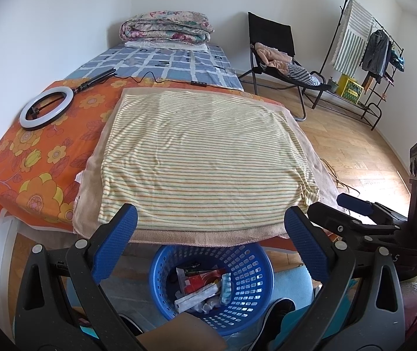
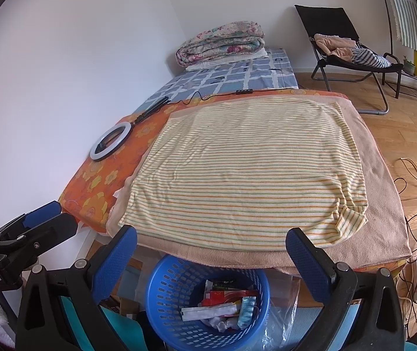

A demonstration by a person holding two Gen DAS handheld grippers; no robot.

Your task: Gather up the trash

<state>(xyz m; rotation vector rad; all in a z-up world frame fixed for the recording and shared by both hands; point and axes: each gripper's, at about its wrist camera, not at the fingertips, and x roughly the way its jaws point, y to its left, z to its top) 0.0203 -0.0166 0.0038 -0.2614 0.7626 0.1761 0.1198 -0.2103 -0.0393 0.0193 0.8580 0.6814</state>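
Item: our left gripper (image 1: 211, 242), held level and pointed toward the bed, poised above the blue laundry-style basket (image 1: 255, 278); its blue-padded fingers (image 1: 115, 242) stand wide apart, holding nothing and touching nothing. Item: our right gripper (image 2: 211, 245), in a like pose just to the right of the left one, also above the basket (image 2: 167, 289); its pads (image 2: 305, 263) are likewise spread wide with nothing between them. Each gripper shows at the edge of the other's view, the right one (image 1: 354, 207) beside the basket's far right and the left one (image 2: 41, 219) to its left; from those side glimpses alone we cannot tell their opening. Item: collected trash (image 1: 205, 286), lying inside the basket on the floor, partly beneath the foot edge of the bed: a red packet, white wrappers, a pale blue wrapped piece and crumpled bits (image 2: 223, 307). Item: yellow striped blanket (image 1: 205, 152), spread flat behind the basket, atop a peach towel (image 2: 384, 204) that overhangs the basket's rim. Item: orange floral sheet (image 1: 39, 161), left of the basket, under the blanket. Item: ring light (image 1: 47, 108), lying flat on that sheet, far left of the basket. Item: folded floral quilt (image 1: 166, 27), at the bed's far end. Item: black folding chair (image 1: 272, 46) bearing clothes, beyond the basket to the right.
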